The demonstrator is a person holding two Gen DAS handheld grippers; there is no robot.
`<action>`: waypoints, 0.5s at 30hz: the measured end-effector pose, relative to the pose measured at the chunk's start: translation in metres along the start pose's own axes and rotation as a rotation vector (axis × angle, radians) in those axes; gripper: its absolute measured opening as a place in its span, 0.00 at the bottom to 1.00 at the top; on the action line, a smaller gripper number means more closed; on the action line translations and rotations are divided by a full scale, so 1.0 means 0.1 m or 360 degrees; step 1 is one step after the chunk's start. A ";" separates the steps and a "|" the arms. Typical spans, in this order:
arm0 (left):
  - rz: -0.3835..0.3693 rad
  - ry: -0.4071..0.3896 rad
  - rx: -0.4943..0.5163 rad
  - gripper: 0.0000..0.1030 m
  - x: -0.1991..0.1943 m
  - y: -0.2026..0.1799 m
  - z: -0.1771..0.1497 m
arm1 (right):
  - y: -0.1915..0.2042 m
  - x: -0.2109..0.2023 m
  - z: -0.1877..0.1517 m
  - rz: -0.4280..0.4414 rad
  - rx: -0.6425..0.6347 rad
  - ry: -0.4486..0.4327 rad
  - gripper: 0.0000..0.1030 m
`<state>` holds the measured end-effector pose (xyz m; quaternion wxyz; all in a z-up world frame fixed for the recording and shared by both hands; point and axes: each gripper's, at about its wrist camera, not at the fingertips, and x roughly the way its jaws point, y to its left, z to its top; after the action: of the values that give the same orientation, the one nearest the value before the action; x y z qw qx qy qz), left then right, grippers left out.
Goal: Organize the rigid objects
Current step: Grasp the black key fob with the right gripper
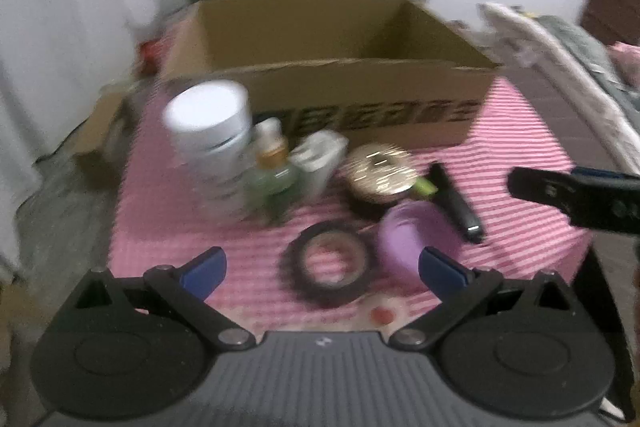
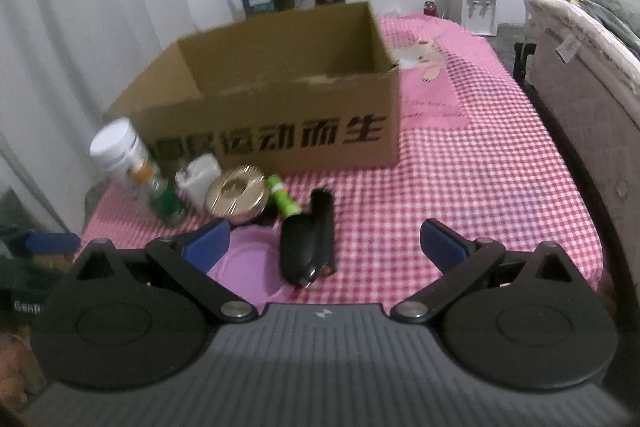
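Surface: pink checked cloth (image 2: 480,167), white walls | cardboard box (image 2: 280,99) behind clutter | left gripper (image 1: 322,269) spread above tape roll (image 1: 330,269) | right gripper (image 2: 324,247) spread, black remote (image 2: 310,243) between fingers, untouched

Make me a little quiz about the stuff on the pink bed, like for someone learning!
1. True or false: the cardboard box looks empty inside.
2. Which lies nearest the left gripper: A) black tape roll, B) white-capped bottle, C) gold-lidded jar?
3. Fill in: both the left gripper and the right gripper have their jaws ____.

Key: 1 true, as far as the views show; 2 A; 3 open.
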<state>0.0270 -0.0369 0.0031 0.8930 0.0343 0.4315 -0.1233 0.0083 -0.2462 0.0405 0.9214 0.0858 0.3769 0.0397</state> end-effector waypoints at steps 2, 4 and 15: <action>-0.0083 -0.0024 0.0088 1.00 0.04 -0.11 0.04 | -0.12 0.03 0.04 0.0033 0.0051 0.0004 0.99; -0.0147 -0.0015 0.0177 0.98 0.09 -0.24 0.08 | -0.22 0.08 0.07 0.0060 0.0097 0.0023 0.98; -0.0357 0.0060 0.0386 0.56 0.36 -0.73 0.24 | -0.45 0.51 0.15 0.0313 0.0247 0.0249 0.50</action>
<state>0.0485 -0.1188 -0.0072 0.8547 0.0958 0.4311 -0.2727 0.0555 -0.2854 0.0076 0.8715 0.1900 0.4392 0.1071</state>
